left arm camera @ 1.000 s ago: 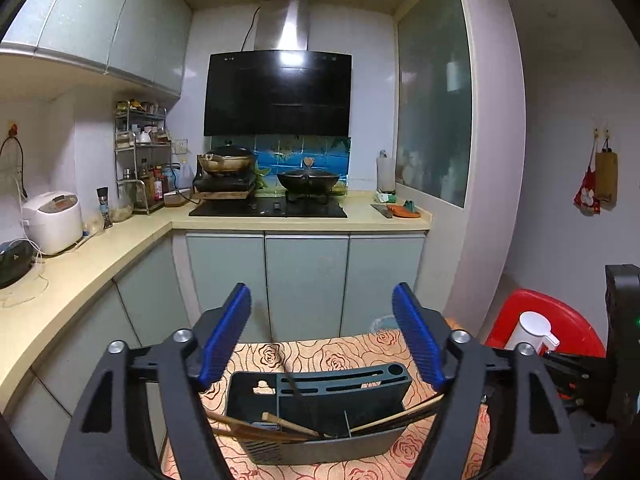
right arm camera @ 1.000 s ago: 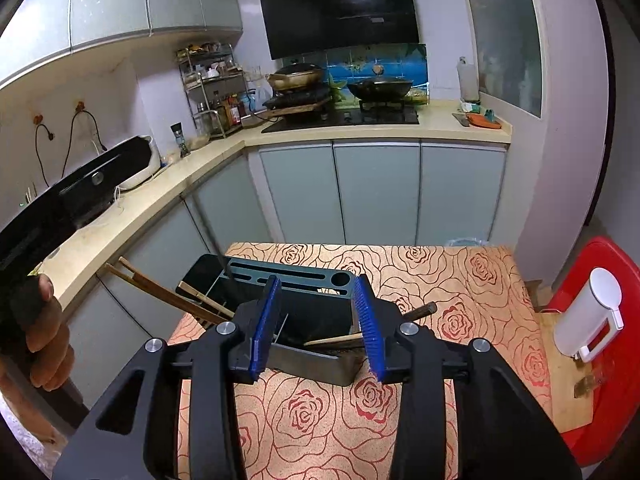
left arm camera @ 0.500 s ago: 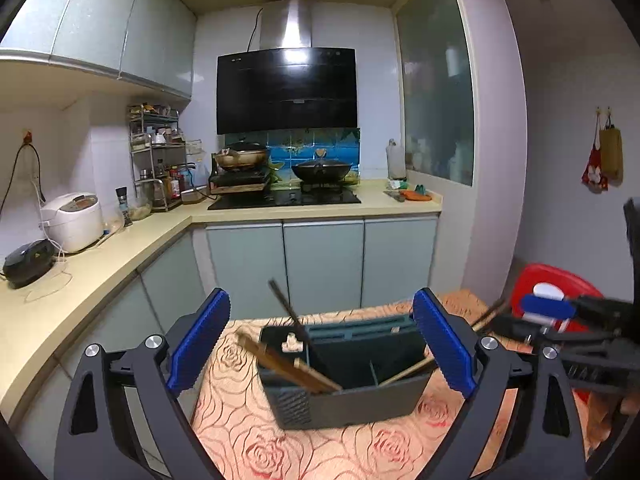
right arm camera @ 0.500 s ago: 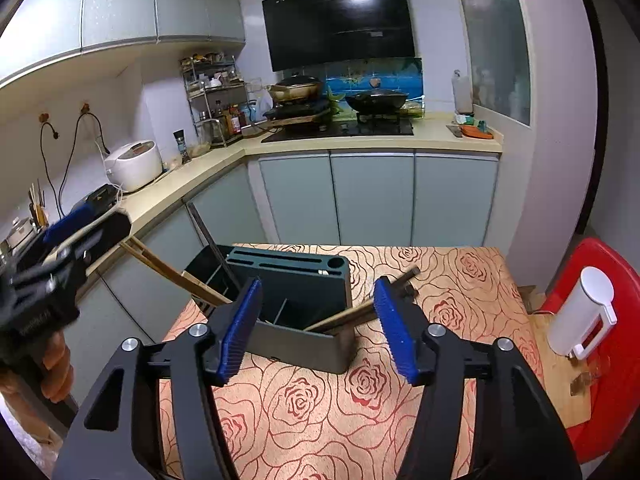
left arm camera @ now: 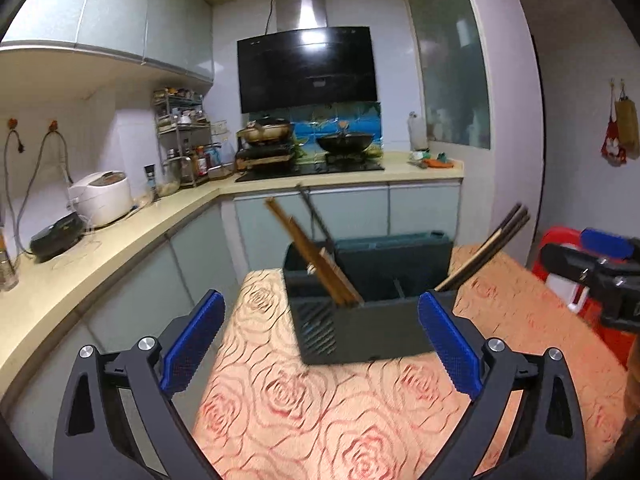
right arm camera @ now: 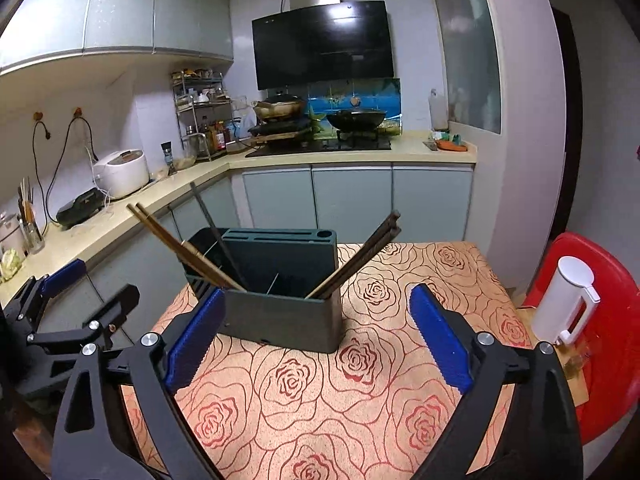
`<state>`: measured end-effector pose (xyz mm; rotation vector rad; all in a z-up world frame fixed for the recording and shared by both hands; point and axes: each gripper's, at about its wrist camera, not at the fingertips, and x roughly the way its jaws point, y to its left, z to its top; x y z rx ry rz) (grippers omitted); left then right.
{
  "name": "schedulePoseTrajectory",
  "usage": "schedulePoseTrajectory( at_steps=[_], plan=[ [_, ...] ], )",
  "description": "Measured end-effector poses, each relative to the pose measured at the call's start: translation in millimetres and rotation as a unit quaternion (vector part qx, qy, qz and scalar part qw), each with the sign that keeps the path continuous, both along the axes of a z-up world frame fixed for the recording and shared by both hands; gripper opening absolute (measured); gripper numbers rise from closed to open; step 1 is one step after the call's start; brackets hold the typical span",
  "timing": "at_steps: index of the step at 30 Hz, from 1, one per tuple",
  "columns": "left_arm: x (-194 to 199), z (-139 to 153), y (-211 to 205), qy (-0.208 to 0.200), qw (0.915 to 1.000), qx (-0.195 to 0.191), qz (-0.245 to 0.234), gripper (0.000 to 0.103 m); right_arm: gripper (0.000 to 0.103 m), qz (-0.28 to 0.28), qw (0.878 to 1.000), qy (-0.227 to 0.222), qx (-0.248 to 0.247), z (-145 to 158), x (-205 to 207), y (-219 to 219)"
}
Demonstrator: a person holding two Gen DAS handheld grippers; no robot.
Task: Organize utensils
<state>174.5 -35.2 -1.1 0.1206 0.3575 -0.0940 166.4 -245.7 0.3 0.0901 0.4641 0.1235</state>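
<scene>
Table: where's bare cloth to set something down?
Bare table: the strip in front of the utensil holder, and the patch between it and the red chair. Crowded: the holder's top, chopsticks splaying both ways.

- Ahead of my right gripper [right arm camera: 314,338], jaws spread wide with nothing between them, the rose-patterned tablecloth [right arm camera: 304,412] lies bare up to the utensil holder [right arm camera: 282,300], so I can pass there.
- Chopsticks [right arm camera: 184,246] lean out over the holder's left edge and a dark pair [right arm camera: 362,258] slants out to its right, blocking both upper sides.
- My left gripper [right arm camera: 60,300] crowds the table's left edge.
- The cloth to the right of the holder is open as far as the white jug [right arm camera: 562,300] on the red chair [right arm camera: 612,344].
- Behind stand the counter cabinets [right arm camera: 352,200].
</scene>
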Motion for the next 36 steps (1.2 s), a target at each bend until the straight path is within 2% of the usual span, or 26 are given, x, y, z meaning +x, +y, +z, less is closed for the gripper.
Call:
schedulePoseTrajectory(
  at_steps=[5,18,25,36],
  plan=[
    [-18,-14,6,0.007,0.9999,0.002,0.009,0.096,0.096,0.001,1.0,-0.01,0.003,-7,-16,5],
    [-59,-25,17,0.01,0.9996,-0.02,0.02,0.096,0.096,0.0,1.0,0.005,-0.011,-33,-51,19],
    [-67,-27,4,0.002,0.9998,0.01,0.017,0.096,0.096,-0.006,1.0,0.011,-0.008,-41,-59,16],
    [-76,-26,0,0.008,0.9999,0.001,0.015,0.096,0.096,-0.014,0.999,-0.021,-0.021,-39,-83,12]
  ],
)
